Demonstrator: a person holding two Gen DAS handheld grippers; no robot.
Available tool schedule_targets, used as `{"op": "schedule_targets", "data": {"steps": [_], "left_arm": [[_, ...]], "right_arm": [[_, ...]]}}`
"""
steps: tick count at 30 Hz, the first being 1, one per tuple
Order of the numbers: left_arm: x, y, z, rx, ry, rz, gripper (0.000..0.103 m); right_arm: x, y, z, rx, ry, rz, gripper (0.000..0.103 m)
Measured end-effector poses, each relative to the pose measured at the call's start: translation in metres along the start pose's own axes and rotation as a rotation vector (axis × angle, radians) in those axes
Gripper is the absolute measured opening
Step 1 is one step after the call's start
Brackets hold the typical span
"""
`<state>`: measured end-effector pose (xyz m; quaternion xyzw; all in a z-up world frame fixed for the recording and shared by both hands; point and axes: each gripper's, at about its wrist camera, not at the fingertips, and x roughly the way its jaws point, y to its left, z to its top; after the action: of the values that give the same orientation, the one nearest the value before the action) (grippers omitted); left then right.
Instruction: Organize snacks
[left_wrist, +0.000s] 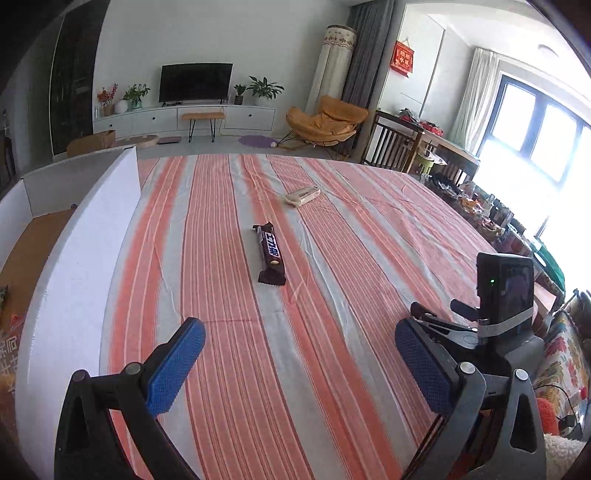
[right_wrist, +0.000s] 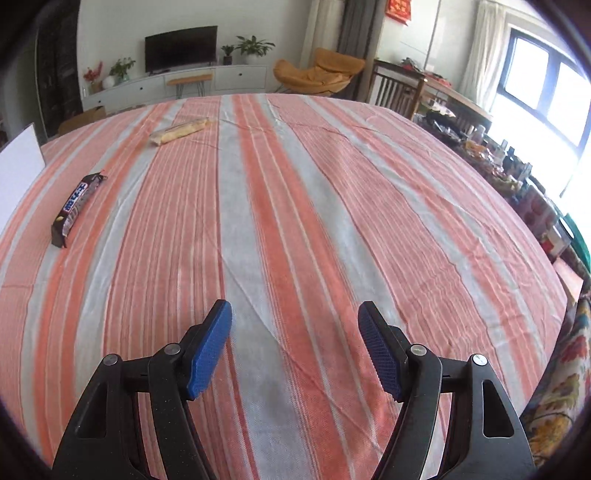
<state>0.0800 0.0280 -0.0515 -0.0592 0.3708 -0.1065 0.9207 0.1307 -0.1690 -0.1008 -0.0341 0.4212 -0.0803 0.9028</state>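
left gripper (left_wrist: 299, 339) and right gripper (right_wrist: 295, 323) tilted downward, blue fingers (left_wrist: 173, 365) spread, nothing between

Left tool (left_wrist: 299, 334): matte black linkage arms with triangular cutouts, round silver pivot screws, blue fingers (left_wrist: 173, 369) with a fine cross-hatched grip texture. Right tool (right_wrist: 295, 325): same build, black frame, silver screws, blue textured fingers (right_wrist: 208, 350). Seen from the left wrist, its black camera block (left_wrist: 504, 288) has a green LED and a grey strap.
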Motion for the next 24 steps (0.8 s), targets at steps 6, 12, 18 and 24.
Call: {"op": "schedule_targets", "data": {"steps": [6,12,18,24], "left_arm": [[0.068,0.027,-0.021,-0.020,0.114,0.155,0.102],[0.082,0.026,-0.032,0.008,0.152,0.194,0.101],[0.085,0.023,-0.033,0.041,0.188,0.204,0.103],[0.086,0.023,-0.032,0.041,0.189,0.204,0.103]], "right_arm": [[0.006,0.004,0.002,-0.023,-0.006,-0.031,0.074],[0.008,-0.005,-0.005,0.010,0.005,-0.003,0.077],[0.016,-0.025,-0.007,0.111,0.035,0.075,0.080],[0.015,-0.024,-0.008,0.110,0.035,0.068,0.080]]}}
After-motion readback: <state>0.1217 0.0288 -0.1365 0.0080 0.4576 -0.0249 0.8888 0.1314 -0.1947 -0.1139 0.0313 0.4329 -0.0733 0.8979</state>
